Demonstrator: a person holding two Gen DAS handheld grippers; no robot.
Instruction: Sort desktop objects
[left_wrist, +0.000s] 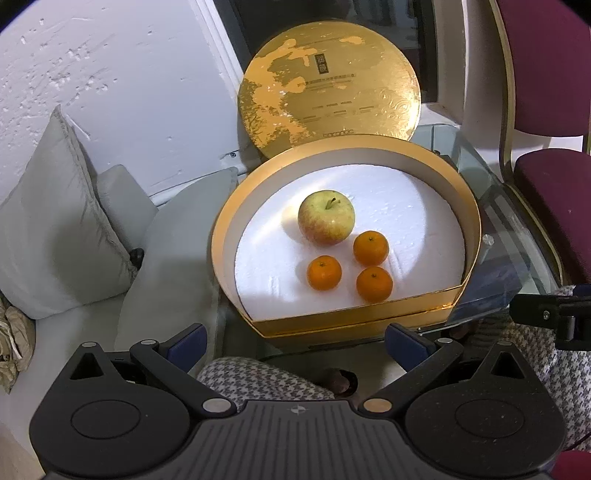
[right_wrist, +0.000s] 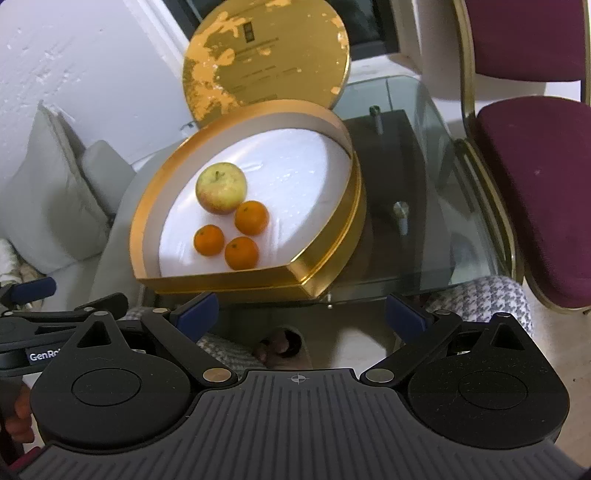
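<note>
Apple (left_wrist: 326, 217) and three oranges (left_wrist: 371, 248) sit in my gold box (left_wrist: 236, 218) at the glass table's (right_wrist: 424, 206) left edge; both left gripper (left_wrist: 295, 341) and right gripper (right_wrist: 301, 312) gape empty.

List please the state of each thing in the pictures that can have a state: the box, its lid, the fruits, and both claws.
Gold box: open, lies flat on the glass table.
Gold lid: off, stands upright behind the box.
Apple: in the box, stem up.
Three oranges: in the box, near the apple.
Left claw: open, holds nothing.
Right claw: open, holds nothing.
</note>
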